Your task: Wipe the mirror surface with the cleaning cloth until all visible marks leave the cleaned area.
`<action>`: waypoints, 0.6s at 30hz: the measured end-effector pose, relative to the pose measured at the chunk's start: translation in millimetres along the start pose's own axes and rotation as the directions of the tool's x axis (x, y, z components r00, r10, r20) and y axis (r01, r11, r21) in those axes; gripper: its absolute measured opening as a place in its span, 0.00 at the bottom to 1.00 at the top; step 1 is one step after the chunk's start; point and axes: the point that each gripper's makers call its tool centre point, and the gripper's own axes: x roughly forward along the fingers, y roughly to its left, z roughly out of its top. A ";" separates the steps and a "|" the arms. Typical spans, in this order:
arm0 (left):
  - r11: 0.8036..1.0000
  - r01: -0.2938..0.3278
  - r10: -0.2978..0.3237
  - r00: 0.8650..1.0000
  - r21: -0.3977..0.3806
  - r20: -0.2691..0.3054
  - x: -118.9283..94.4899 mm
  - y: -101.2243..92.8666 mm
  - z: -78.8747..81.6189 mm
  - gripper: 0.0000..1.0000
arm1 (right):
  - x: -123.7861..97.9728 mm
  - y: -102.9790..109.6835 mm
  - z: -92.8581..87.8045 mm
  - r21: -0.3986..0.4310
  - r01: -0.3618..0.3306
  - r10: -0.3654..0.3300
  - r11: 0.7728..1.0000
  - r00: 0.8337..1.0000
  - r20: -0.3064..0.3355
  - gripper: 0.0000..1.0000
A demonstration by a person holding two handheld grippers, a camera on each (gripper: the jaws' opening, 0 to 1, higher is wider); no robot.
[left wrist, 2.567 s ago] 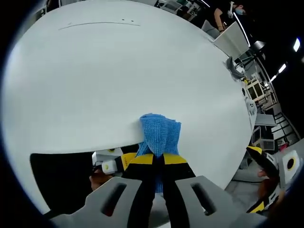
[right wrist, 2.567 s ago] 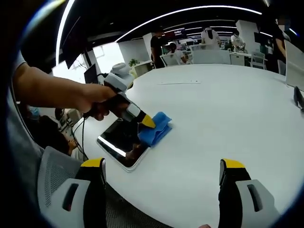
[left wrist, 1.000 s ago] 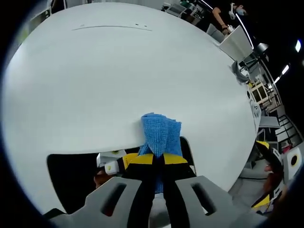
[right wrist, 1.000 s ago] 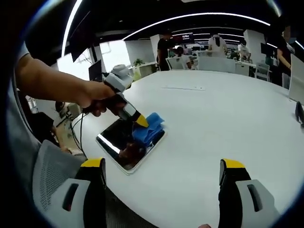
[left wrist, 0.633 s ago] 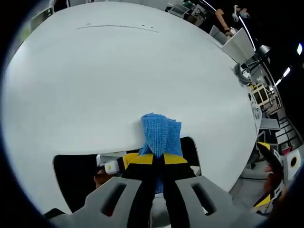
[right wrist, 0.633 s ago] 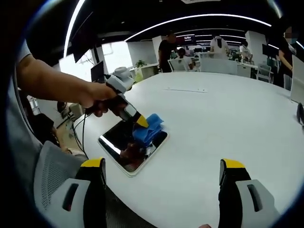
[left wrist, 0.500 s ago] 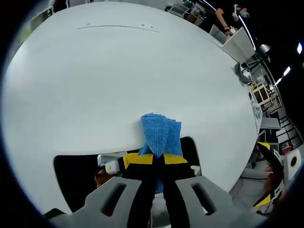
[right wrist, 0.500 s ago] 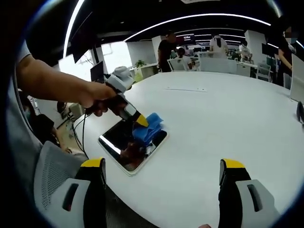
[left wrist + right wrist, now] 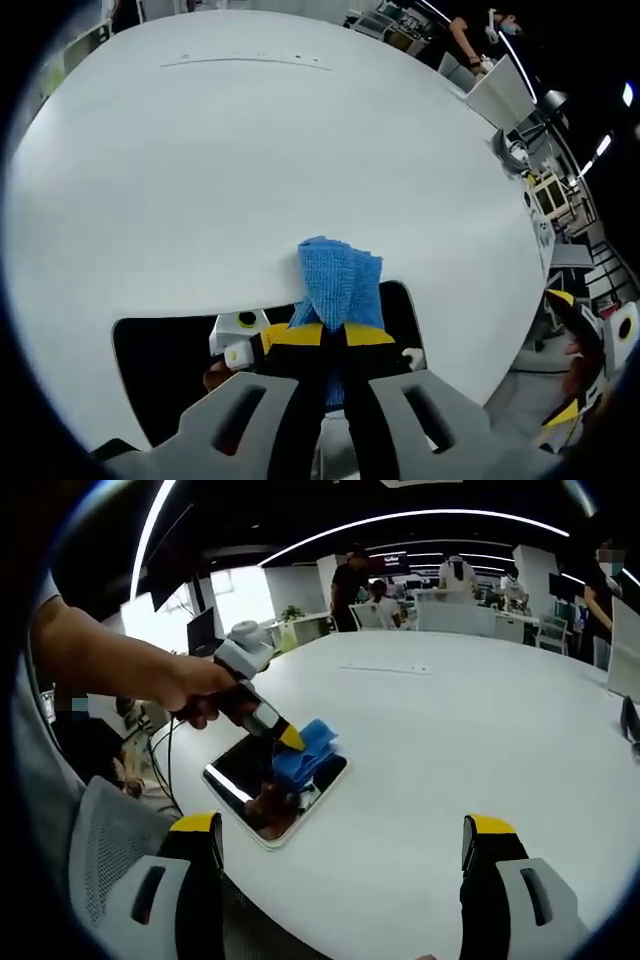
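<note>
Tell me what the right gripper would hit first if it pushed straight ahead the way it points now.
Most likely the bare white table: the open right gripper points across it, with the mirror, the blue cloth and the left gripper off to its left. Depth is unclear.

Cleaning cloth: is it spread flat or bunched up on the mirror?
Bunched. The blue cleaning cloth sits in a folded wad clamped in the left gripper, pressed on the mirror.

Blue cloth [image 9: 303,750], dark mirror [image 9: 240,780], white table [image 9: 450,730], yellow-tipped black jaws.
</note>
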 end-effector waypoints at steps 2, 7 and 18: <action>1.000 0.001 -0.001 1.000 0.000 0.000 -1.3 -0.4 -2.9 0.02 | -0.1 -1.5 -1.5 0.006 0.003 -0.003 1.000 1.000 0.000 0.99; 1.000 0.001 -0.001 1.000 0.004 0.002 -4.9 -1.7 -10.6 0.02 | -0.8 -1.7 -2.2 0.008 0.011 -0.011 1.000 1.000 -0.006 0.99; 1.000 0.006 -0.006 1.000 0.011 0.007 -11.8 -3.2 -27.7 0.02 | -0.2 2.2 0.0 -0.008 0.003 -0.003 1.000 1.000 -0.007 0.99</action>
